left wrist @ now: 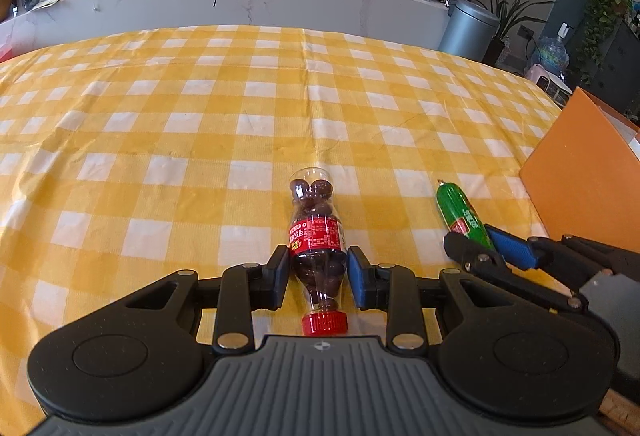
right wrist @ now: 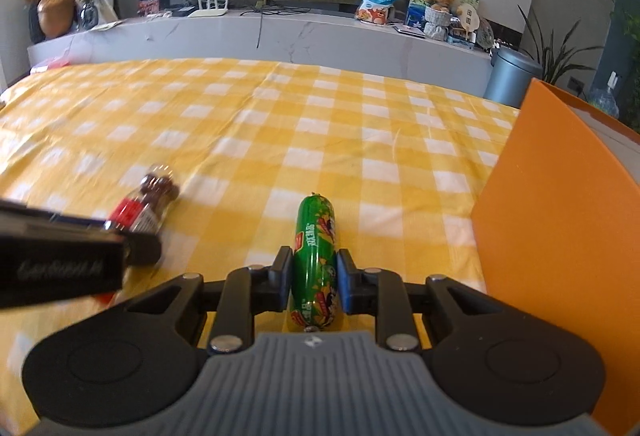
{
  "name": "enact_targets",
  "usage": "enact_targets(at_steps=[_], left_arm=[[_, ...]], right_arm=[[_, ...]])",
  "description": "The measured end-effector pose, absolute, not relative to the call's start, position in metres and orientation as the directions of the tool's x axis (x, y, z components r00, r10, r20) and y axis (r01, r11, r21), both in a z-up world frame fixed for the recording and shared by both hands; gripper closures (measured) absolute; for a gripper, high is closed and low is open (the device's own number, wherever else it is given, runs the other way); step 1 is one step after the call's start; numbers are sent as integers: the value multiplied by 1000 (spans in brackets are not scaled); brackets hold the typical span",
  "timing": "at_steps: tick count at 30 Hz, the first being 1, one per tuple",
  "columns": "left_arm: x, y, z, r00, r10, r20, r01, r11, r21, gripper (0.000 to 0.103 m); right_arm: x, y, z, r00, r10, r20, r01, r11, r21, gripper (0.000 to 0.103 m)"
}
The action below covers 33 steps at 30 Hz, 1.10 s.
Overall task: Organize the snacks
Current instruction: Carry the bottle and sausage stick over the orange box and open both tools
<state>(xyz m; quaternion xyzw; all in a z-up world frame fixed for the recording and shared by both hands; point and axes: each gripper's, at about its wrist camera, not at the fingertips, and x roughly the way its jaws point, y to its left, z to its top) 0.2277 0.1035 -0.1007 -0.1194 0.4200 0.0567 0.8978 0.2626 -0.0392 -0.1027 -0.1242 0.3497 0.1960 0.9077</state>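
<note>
While we're bracketing both snacks: axes running along the fingers.
Left gripper (left wrist: 318, 268): fingers flanking bottle (left wrist: 318, 236), contact unclear.
Right gripper (right wrist: 313, 276): fingers pinching sausage (right wrist: 315, 260).
Box (right wrist: 552, 236): sitting right, nearer right gripper.

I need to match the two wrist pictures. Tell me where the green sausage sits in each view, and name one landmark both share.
Left wrist view: the green sausage lies lower right, on the checked cloth, its near end between the right hand-held gripper fingers.
Right wrist view: lower centre, straight ahead, between that gripper's two fingers.
Shared landmark: the orange box at the right edge, just right of the sausage.
</note>
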Motion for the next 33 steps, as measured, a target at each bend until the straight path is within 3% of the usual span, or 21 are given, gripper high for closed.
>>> enact_targets(at_steps=[5, 19, 33], left_arm=[[210, 99, -98, 640, -39, -767, -207, 953, -221, 69], [157, 70, -60, 667, -44, -744, -192, 954, -229, 69], [124, 31, -1, 748, -113, -654, -94, 958, -273, 69]], right_arm=[[240, -50, -99, 663, 266, -700, -453, 886, -93, 82], [175, -89, -68, 612, 315, -726, -483, 875, -27, 83], [128, -144, 4, 690, 410, -597, -481, 876, 45, 83]])
